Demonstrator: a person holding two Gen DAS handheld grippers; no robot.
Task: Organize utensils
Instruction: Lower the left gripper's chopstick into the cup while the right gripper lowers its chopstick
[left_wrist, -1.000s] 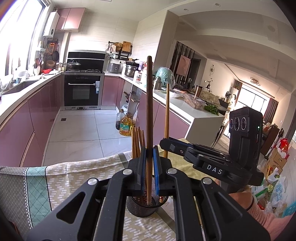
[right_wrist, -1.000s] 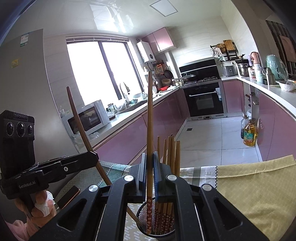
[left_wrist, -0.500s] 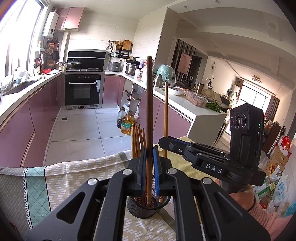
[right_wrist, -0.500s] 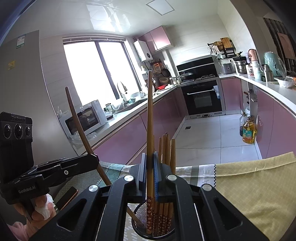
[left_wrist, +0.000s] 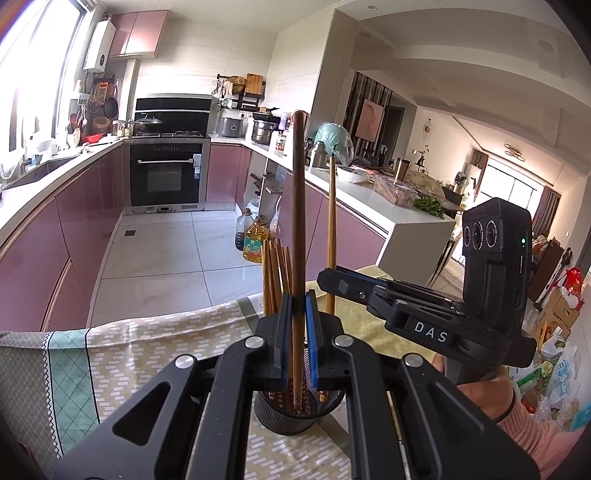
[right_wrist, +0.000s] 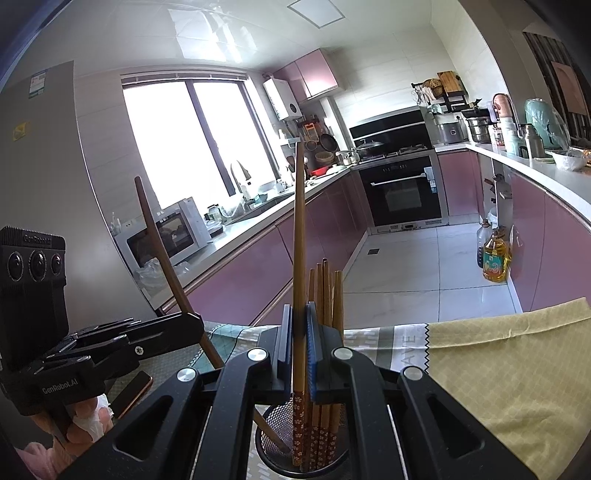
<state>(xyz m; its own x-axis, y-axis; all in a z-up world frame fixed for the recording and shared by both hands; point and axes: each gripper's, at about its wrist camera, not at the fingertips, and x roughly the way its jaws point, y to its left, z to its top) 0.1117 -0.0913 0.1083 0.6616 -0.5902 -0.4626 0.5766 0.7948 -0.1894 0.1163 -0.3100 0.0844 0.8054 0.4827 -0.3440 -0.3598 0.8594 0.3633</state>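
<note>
1. Black mesh holder (right_wrist: 273, 439) on patterned tablecloth (left_wrist: 155, 343): contains a bundle of light chopsticks (right_wrist: 327, 295).
2. Left gripper (left_wrist: 295, 328): jaws clamped on dark chopstick (left_wrist: 297, 206), tip inside holder.
3. Right gripper (right_wrist: 295, 332): jaws clamped on floral-tipped chopstick (right_wrist: 299, 236), tip inside holder.

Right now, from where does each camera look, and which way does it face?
Left wrist: on the left gripper, facing the oven; shows the right gripper, a hand.
Right wrist: on the right gripper, facing the window; shows the left gripper, fingers.
Both share: the mesh holder, both held chopsticks.
</note>
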